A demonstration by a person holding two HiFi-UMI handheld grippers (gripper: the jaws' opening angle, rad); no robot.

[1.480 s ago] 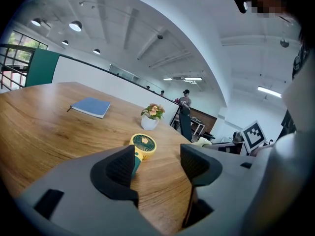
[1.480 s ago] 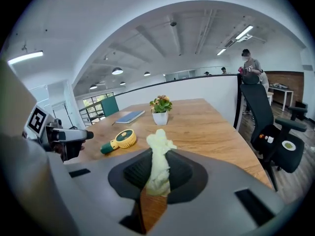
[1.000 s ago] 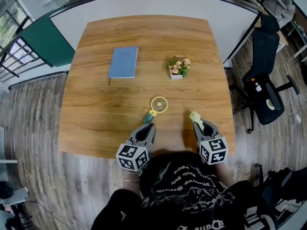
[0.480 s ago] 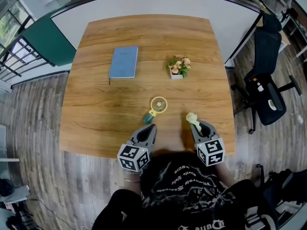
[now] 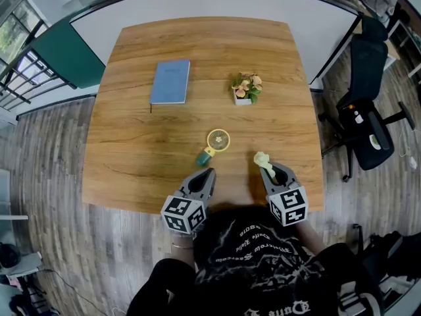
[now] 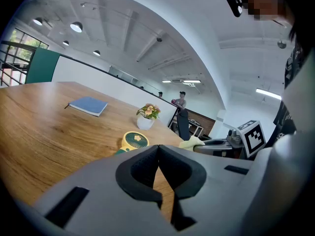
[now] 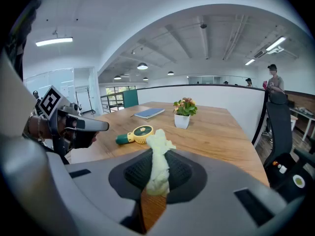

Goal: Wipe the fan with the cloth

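Fan (image 5: pixel 214 145) lies flat on table (image 5: pixel 131 157), just ahead of left gripper (image 5: pixel 208 172), jaws closed, empty. Right gripper (image 5: pixel 267 168) pinches cloth (image 5: pixel 263 158), apart from fan. Suggest: left steadies the handle while cloth drags lightly over the grille, or the fan may skid.

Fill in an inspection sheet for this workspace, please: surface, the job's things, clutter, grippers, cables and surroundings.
Surface: wooden table, dry-looking, no spills seen.
Job's things: fan lying flat near the front edge, yellow head, green handle; pale yellow cloth held above the table, not touching the fan.
Clutter: blue notebook and potted plant farther back, apart from the fan.
Grippers: left gripper shut and empty, close to the fan's handle; right gripper shut on the cloth.
Cables: nothing seen on the table.
Surroundings: office chair at the right; plank floor.
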